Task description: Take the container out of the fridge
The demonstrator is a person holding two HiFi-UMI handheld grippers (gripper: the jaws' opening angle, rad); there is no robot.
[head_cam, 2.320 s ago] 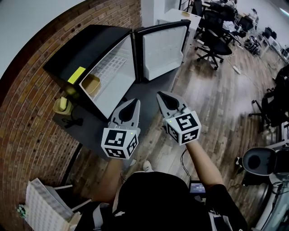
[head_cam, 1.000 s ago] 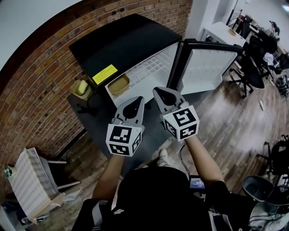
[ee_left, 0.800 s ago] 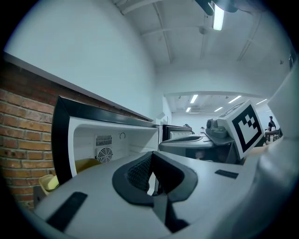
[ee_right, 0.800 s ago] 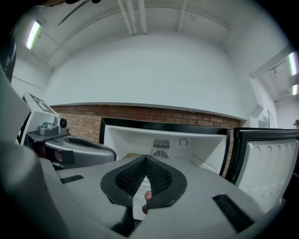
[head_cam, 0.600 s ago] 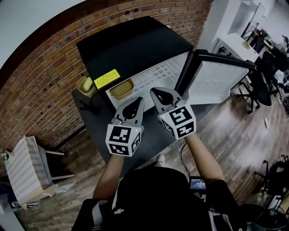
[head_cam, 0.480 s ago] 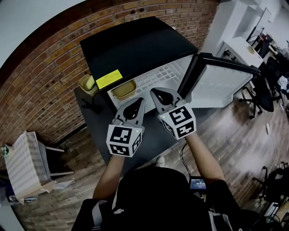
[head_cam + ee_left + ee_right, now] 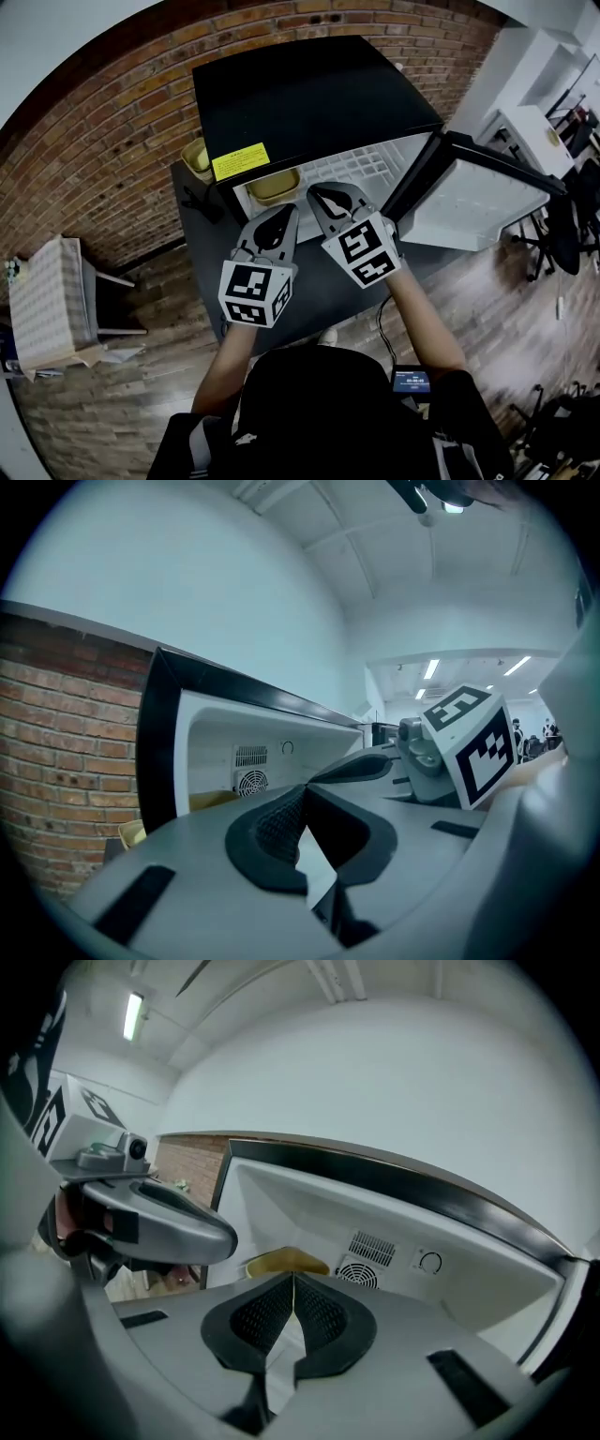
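A black mini fridge (image 7: 309, 94) stands open, its door (image 7: 478, 197) swung out to the right. The yellow container (image 7: 274, 185) sits on the left of the white wire shelf inside. It also shows in the left gripper view as the container (image 7: 208, 801) and in the right gripper view as the container (image 7: 286, 1262), in front of the rear fan grille. My left gripper (image 7: 284, 212) and right gripper (image 7: 316, 193) hover side by side just before the opening, both shut and empty. Shut pads show on the left gripper (image 7: 302, 787) and the right gripper (image 7: 293, 1277).
A second yellow tub (image 7: 197, 157) stands outside the fridge at its left, against the brick wall (image 7: 84, 159). The fridge rests on a dark platform (image 7: 309, 300). A white rack (image 7: 47, 300) is at the far left, a white desk (image 7: 534, 131) beyond the door.
The view has swung so that the fridge now lies straight ahead and nearer. Both grippers have come up to the opening, still shut.
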